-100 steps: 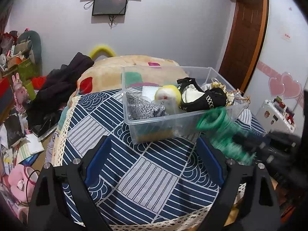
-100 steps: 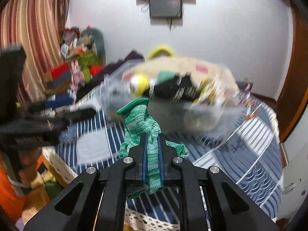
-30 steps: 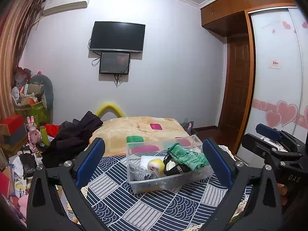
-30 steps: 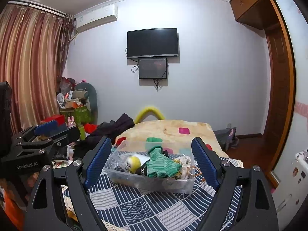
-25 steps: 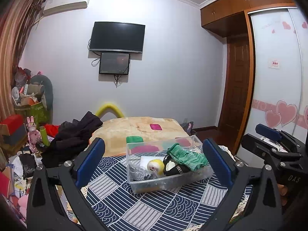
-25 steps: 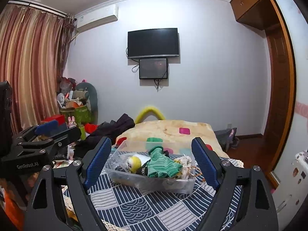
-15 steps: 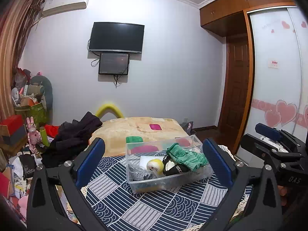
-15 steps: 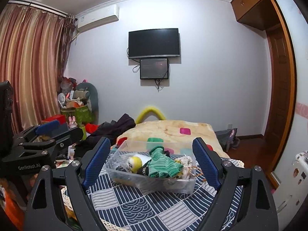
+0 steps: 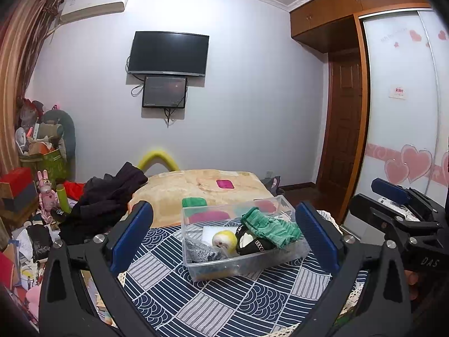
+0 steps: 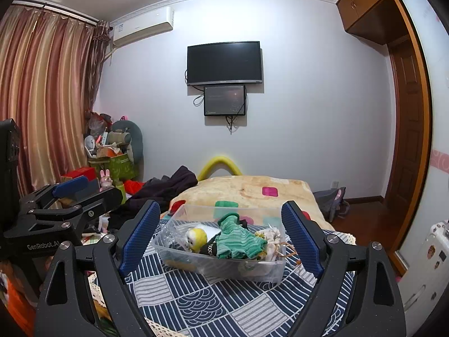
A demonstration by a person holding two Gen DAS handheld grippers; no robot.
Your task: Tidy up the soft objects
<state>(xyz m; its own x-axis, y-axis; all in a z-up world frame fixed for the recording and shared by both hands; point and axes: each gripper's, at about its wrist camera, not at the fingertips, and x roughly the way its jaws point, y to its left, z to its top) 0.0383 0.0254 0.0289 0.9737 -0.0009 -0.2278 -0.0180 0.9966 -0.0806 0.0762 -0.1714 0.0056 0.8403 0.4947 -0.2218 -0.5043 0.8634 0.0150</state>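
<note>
Green ribbed knit sock lies atop the heap inside the clear plastic rectangular bin, ahead between both tongs' blue pads. Beside it, a round yellow plush toy. Bin sits on navy-and-white patterned cloth. Left gripper and right gripper gape wide, empty.

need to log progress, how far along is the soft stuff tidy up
Done: the green knit sock lies on top of the pile in the clear bin, beside the yellow plush ball and a black item. In hand: nothing; left gripper and right gripper have jaws wide open, back from the bin. Left: nothing loose shows on the patterned cloth, so it looks about finished.
</note>
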